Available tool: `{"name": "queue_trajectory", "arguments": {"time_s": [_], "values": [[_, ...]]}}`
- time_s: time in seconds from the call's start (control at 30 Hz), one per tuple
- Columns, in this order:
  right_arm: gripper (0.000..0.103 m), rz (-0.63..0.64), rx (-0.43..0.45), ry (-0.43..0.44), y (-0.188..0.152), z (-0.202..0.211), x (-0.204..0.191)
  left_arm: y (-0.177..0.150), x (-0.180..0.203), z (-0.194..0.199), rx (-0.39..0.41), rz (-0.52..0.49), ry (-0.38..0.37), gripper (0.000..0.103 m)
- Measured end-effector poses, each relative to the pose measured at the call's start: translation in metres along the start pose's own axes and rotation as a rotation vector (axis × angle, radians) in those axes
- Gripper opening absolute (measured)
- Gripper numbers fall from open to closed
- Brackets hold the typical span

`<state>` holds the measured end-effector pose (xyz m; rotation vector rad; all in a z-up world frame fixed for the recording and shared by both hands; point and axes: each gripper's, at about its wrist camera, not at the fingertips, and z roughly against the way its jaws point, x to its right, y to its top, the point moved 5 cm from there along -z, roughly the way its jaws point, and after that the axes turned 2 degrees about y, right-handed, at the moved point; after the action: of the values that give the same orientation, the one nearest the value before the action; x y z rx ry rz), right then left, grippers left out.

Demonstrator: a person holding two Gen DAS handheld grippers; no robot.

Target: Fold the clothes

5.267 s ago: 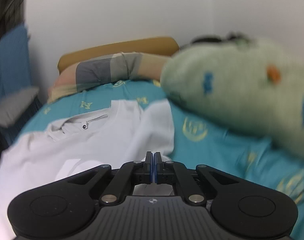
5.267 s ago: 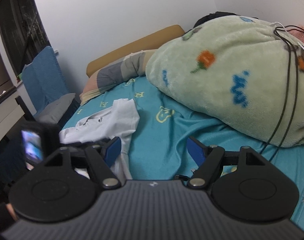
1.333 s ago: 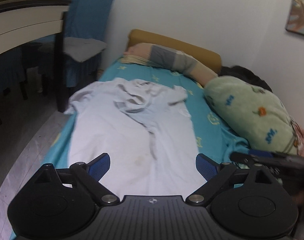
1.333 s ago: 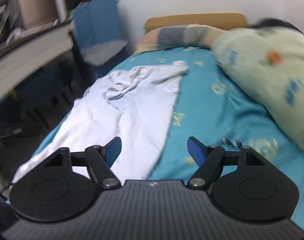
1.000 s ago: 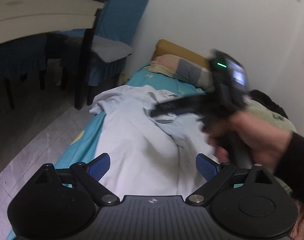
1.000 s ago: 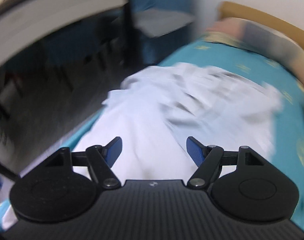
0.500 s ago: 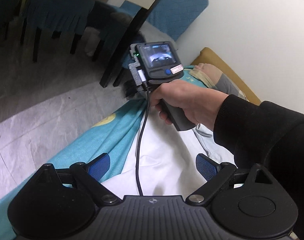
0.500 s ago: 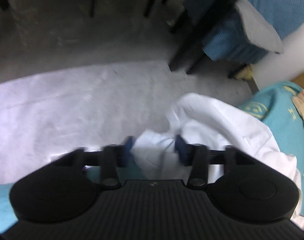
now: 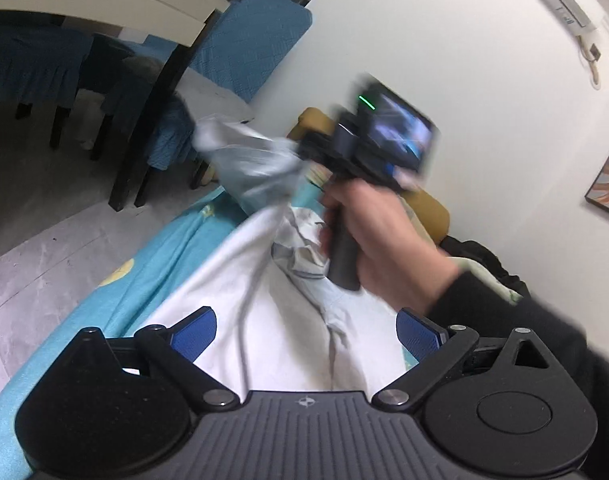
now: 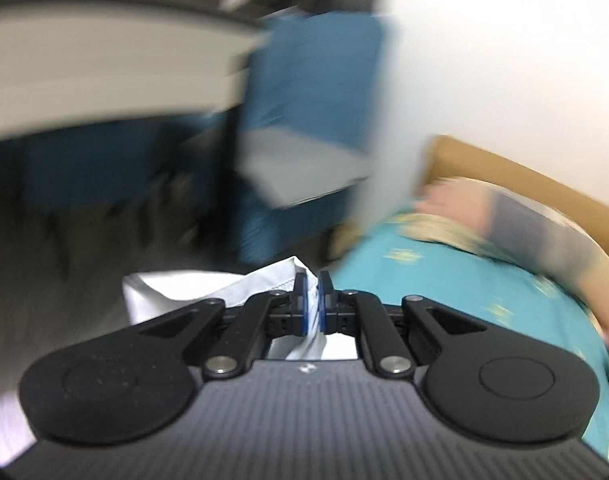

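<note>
R gripper (image 10: 309, 296) clamped on white shirt (image 9: 264, 344), L gripper (image 9: 306, 328) wide open, empty

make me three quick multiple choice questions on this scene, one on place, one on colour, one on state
1. Where does most of the shirt lie?
A. on the bed
B. on the floor
C. on the chair

2. What colour is the sheet?
A. red
B. teal
C. black

3. How do the grippers stand?
A. both open
B. left shut, right open
C. left open, right shut on the shirt

Answers:
1 A: white cloth spreads over the bed.
2 B: the sheet is teal with yellow marks.
3 C: the left gripper has its pads wide apart, while the right gripper pinches white cloth.
</note>
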<state>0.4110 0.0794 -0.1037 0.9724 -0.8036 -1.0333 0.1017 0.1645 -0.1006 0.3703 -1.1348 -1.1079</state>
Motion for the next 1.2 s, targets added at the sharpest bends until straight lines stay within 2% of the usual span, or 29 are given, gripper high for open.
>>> {"name": "queue_trajectory", "arguments": {"time_s": [0.07,0.17,0.33,0.4,0.43,0.47,0.5,0.53,0.57,0.7,0.83,0.9,1.07,1.13,1.2], "values": [[0.008,-0.103,0.035,-0.094,-0.011,0.012,0.045,-0.004,0.007,-0.006,-0.012,-0.025,0.002,0.098],[0.008,-0.277,0.011,-0.205,-0.048,0.018,0.113,-0.009,0.018,-0.014,-0.03,-0.062,0.006,0.098],[0.01,-0.472,-0.137,-0.234,-0.109,0.014,0.173,-0.017,0.032,-0.029,-0.066,-0.126,0.021,0.098],[0.011,-0.504,-0.178,-0.198,-0.117,0.013,0.176,-0.018,0.035,-0.036,-0.081,-0.148,0.038,0.098],[0.02,-0.516,-0.199,-0.176,-0.119,0.013,0.176,-0.018,0.036,-0.037,-0.081,-0.159,0.047,0.098],[0.042,-0.529,-0.22,-0.154,-0.121,0.014,0.175,-0.017,0.038,-0.038,-0.081,-0.171,0.056,0.098],[0.053,-0.547,-0.223,-0.126,-0.12,0.018,0.175,-0.017,0.04,-0.039,-0.08,-0.182,0.065,0.098],[0.07,-0.565,-0.223,-0.098,-0.119,0.024,0.175,-0.016,0.041,-0.04,-0.08,-0.193,0.075,0.098],[0.072,-0.583,-0.215,-0.071,-0.116,0.034,0.177,-0.016,0.043,-0.041,-0.08,-0.204,0.084,0.098],[0.071,-0.584,-0.182,-0.047,-0.095,0.08,0.172,-0.013,0.05,-0.042,-0.073,-0.248,0.117,0.098],[0.071,-0.539,-0.142,-0.028,-0.067,0.147,0.172,0.005,0.061,-0.007,-0.04,-0.282,0.115,0.098],[0.071,-0.484,-0.131,-0.024,-0.057,0.184,0.169,0.021,0.058,0.022,-0.044,-0.293,0.082,0.097],[0.071,-0.34,-0.139,-0.017,-0.059,0.283,0.16,0.065,0.01,0.082,-0.083,-0.205,0.047,0.097],[0.071,-0.346,-0.157,0.005,-0.073,0.318,0.16,0.076,-0.014,0.093,-0.115,-0.16,0.017,0.097],[0.071,-0.393,-0.172,0.024,-0.092,0.345,0.161,0.074,-0.041,0.089,-0.19,-0.103,-0.011,0.096]]}}
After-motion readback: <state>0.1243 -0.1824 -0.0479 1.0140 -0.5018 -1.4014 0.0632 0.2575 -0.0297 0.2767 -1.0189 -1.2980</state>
